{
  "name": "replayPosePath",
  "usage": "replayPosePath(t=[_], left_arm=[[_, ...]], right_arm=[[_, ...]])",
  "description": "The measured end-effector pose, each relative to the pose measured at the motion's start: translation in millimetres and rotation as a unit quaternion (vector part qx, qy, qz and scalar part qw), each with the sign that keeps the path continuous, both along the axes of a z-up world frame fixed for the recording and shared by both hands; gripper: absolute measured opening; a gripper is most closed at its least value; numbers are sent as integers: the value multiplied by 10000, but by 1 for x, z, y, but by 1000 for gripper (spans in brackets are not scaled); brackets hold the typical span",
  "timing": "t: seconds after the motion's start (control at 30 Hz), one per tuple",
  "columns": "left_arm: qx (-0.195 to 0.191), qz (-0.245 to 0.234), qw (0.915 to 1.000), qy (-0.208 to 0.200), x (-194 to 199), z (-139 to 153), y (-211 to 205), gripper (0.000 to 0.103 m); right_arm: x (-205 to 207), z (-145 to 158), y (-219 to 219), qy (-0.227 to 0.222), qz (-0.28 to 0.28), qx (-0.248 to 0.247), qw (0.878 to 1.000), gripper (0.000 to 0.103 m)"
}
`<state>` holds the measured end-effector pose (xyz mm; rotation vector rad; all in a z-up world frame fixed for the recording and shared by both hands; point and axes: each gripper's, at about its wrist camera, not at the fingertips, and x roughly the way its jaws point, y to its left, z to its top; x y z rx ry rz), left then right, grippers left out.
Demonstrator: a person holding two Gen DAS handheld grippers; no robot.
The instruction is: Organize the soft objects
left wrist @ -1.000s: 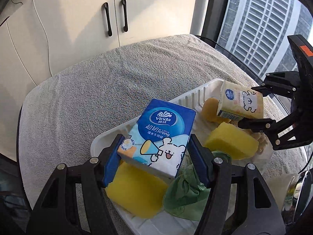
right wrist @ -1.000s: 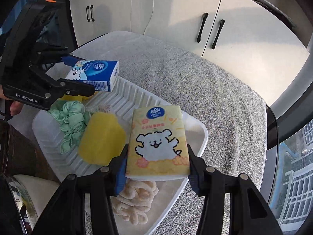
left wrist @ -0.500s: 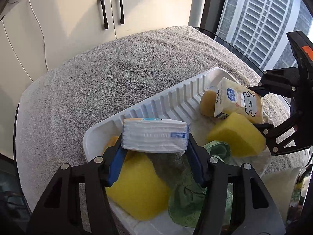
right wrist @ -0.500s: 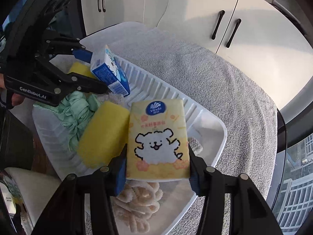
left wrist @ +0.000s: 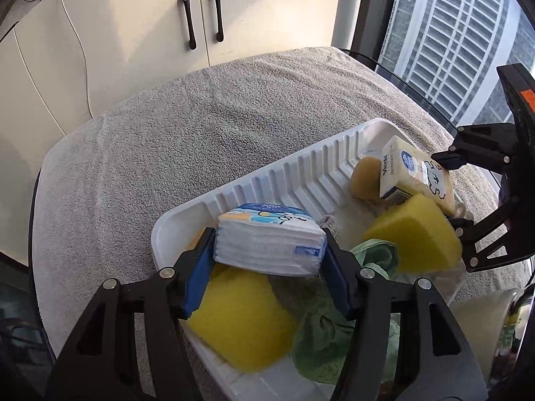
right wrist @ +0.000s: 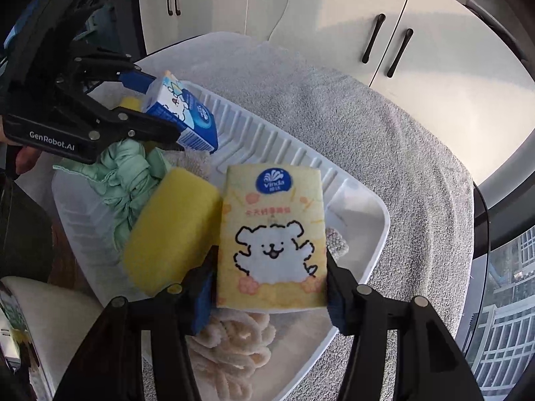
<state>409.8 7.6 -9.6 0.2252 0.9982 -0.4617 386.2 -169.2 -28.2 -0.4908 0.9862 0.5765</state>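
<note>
I keep both packs over the tray, which lies on the towel and serves as the collection point, so that whatever leaves a grip lands inside it. The tray already carries two yellow sponges, a green cloth and a cream knit piece; both packs hang just above this load. My left gripper pinches the blue pack by its short ends over the near-left corner. Its printed face is tipped up and away, its white layered edge faces the camera, and its long axis spans the jaws, across the view. Both sets of jaws have just been opening, each with its pack between them; I judge this the start of release, though the left pads touch both ends. My right gripper flanks the yellow pack at its long edges, over the tray's far-right end. Here the printed face looks at the camera, the logo end points away, and the long axis runs along the fingers.
</note>
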Motion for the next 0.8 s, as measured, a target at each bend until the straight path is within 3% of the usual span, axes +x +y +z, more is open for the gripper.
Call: replayPosePath(t=[0.13, 0.2, 0.7, 0.73, 0.8], left_arm=[[-55, 44, 10000, 1, -1, 1, 3, 65], [-97, 68, 9999, -14, -2, 2, 5, 73], [-233, 201, 9991, -302, -14, 28, 15, 79], [-246, 229, 9989, -329, -14, 30, 16, 80], [-307, 293, 9983, -409, -16, 35, 20, 93]], right_arm=[[-2, 3, -2, -29, 19, 46, 10000, 69], [-4, 5, -3, -84, 22, 54, 9999, 75], [-11, 28, -8, -321, -128, 223, 9992, 78], [-12, 29, -8, -332, -137, 234, 9991, 79], [-13, 33, -8, -363, -156, 258, 9989, 81]])
